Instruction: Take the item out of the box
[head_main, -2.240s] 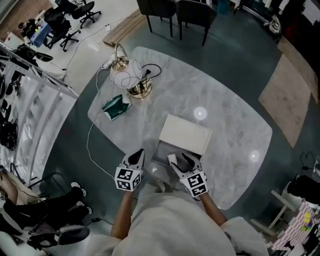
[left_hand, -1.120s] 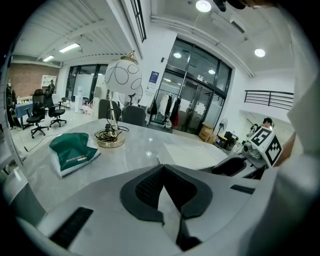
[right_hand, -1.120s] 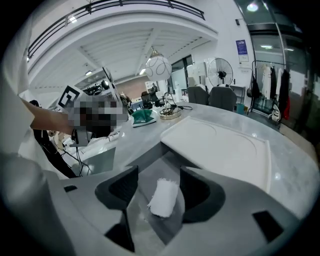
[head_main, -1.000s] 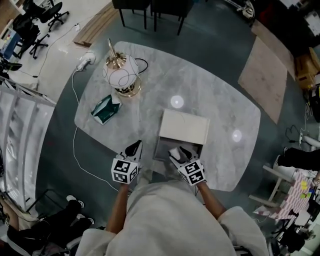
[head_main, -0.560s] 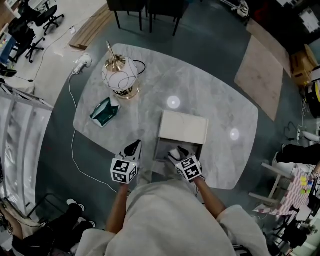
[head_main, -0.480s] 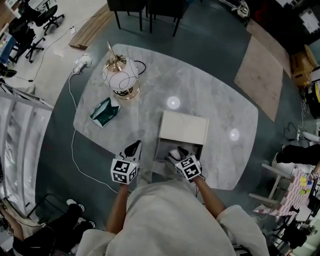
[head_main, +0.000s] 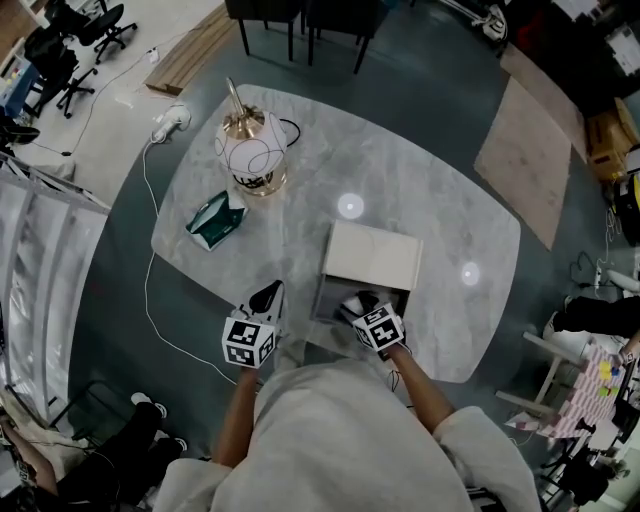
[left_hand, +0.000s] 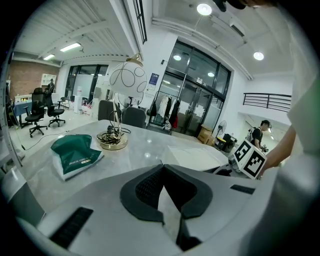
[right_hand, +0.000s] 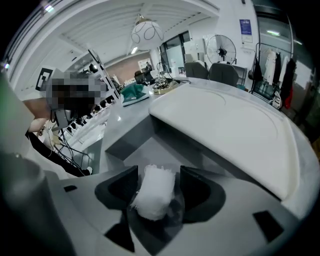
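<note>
Bundle (right_hand: 152, 192), white and film-wrapped, sits pinched in the right gripper (right_hand: 157, 175) over the open box (right_hand: 131, 141), where slick wrap could let it drop back; left gripper (left_hand: 162, 167), jaws pressed together, holds nothing.

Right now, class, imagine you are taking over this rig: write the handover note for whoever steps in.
Left gripper: shut, empty, to the left of the box.
Right gripper: shut on the white wrapped item, low at the open box; lid lies folded back.
Done: box open, item gripped.
Left: lift the item clear of the box, probably onto the table.
</note>
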